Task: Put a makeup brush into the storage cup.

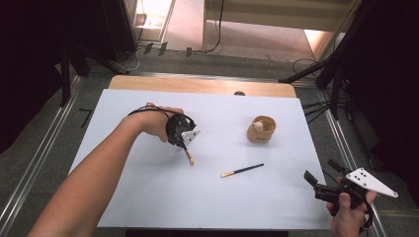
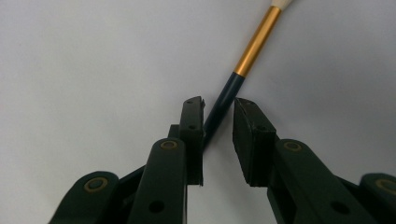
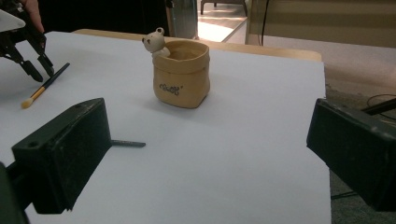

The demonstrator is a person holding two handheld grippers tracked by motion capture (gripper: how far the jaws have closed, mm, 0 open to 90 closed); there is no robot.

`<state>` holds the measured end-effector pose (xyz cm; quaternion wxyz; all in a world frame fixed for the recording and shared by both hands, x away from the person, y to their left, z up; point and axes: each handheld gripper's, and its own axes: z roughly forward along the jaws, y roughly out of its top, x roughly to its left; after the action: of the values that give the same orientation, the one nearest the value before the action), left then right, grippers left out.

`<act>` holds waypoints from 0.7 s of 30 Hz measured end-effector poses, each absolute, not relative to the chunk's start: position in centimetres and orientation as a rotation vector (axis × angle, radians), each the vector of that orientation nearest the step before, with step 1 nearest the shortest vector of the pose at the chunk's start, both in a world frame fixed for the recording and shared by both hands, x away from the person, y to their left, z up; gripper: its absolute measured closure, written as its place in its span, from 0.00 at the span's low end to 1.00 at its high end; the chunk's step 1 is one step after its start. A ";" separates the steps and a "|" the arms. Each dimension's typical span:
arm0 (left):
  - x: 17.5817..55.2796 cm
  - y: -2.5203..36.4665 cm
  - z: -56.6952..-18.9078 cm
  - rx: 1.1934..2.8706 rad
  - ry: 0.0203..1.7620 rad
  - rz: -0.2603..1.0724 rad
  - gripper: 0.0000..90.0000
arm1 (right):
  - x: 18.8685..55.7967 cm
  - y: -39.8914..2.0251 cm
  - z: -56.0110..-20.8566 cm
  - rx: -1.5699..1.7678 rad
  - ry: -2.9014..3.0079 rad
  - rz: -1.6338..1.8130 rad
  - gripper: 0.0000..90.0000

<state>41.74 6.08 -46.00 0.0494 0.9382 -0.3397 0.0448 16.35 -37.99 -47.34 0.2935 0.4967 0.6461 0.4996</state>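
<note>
Item, left gripper [image 1: 186, 148]: you hold it low over the white table [image 1: 148, 197], left of centre, with its jaws straddling the dark handle of a small brush [image 2: 243, 60]. The left gripper view puts the handle against one pad with a gap to the other, so the jaws are nearly together but not yet clamped. The brush has a gold ferrule and a pale tip pointing away from the jaws, and it lies on the table. Item, right gripper [image 1: 321, 175]: you hold it at the near right corner of the table, jaws spread wide and empty. Item, second brush [image 1: 242, 170]: lying flat near the table's middle, well apart from both grippers. Item, tan pot [image 3: 181, 74]: upright right of centre, with a small bear figure [image 3: 154, 42] at its rim.
</note>
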 end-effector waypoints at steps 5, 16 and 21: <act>41.7 5.8 -46.3 2.862 -1.081 0.131 0.84 | 16.3 -38.1 -47.3 1.329 1.714 1.334 0.00; 41.8 5.7 -46.7 2.874 -1.101 0.113 0.84 | 16.3 -38.1 -47.4 1.329 1.717 1.332 0.00; 41.7 5.7 -46.8 2.887 -1.089 0.096 0.89 | 16.3 -38.1 -47.4 1.328 1.719 1.332 0.00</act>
<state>41.72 5.68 -46.84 0.0271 0.9348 -0.3527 0.0309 16.34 -38.07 -47.41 0.2927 0.4984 0.6451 0.4998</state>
